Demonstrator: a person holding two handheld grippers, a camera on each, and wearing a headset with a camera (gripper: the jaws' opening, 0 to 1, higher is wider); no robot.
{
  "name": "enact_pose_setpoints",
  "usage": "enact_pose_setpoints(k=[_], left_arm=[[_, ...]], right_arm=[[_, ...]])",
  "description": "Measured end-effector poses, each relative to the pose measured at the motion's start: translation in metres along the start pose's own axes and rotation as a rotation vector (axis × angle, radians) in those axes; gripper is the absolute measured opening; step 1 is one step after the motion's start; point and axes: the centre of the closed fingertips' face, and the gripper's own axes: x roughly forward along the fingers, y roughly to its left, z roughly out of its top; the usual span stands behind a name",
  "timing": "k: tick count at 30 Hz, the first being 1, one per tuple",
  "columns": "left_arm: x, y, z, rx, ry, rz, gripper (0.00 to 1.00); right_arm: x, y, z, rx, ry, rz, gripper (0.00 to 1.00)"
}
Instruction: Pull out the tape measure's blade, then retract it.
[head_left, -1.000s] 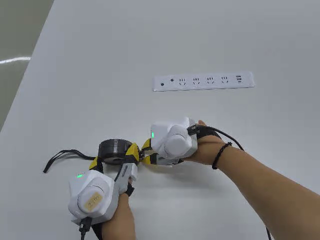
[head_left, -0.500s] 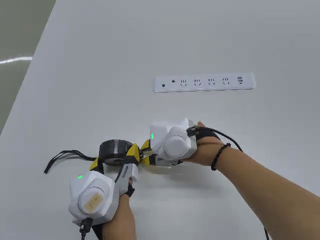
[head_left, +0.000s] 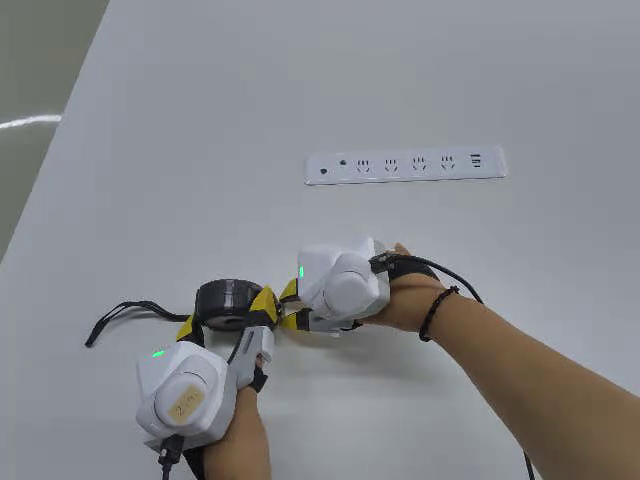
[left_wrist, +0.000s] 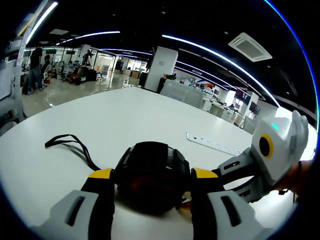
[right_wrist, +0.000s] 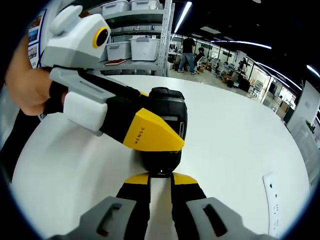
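— Why is the left one wrapped round the tape like that?
— My left hand-held gripper (left_wrist: 153, 174) is clamped on the tape (head_left: 228, 298), one jaw on each side of the black case. It pins the case to the surface (head_left: 300, 90), close in front of me. I judge that's the anchor: if the case slid, a pull would only drag it along

— And the right one?
— My right hand-held gripper (right_wrist: 161, 179) comes in from the opposite side, its yellow tips right at the case's mouth (right_wrist: 161, 172), where the blade comes out. The jaws are almost together, with a thin slit between them. I cannot tell whether they have the blade's end or sit just short of it

— So no blade out?
— None that I can see; the pull looks not yet begun. The strap (left_wrist: 70, 144) trails off the other way, clear of the pull line. Next, I think, it wants a firm pinch and a straight draw away from the left one
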Motion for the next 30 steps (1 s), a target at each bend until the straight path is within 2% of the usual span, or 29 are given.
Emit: enact_pose_setpoints(k=[4,7,12,25,30], left_arm=[[0.001,-0.003,0.001,0.066,0.010,-0.012,0.61],[0.000,-0.003,0.003,0.055,-0.005,-0.022,0.62],[-0.001,-0.005,0.007,0.070,-0.022,-0.042,0.66],[-0.012,0.005,0.007,0.103,-0.007,-0.060,0.65],[-0.017,0.006,0.011,0.138,-0.003,-0.102,0.65]], right_arm=[[-0.006,-0.002,-0.003,0.028,-0.008,-0.017,0.20],[-0.010,-0.002,-0.004,0.047,-0.018,-0.023,0.22],[-0.017,-0.001,-0.005,0.082,-0.034,-0.032,0.23],[-0.024,0.005,-0.005,0.128,-0.037,-0.060,0.24],[-0.030,0.008,-0.001,0.183,-0.042,-0.098,0.33]])
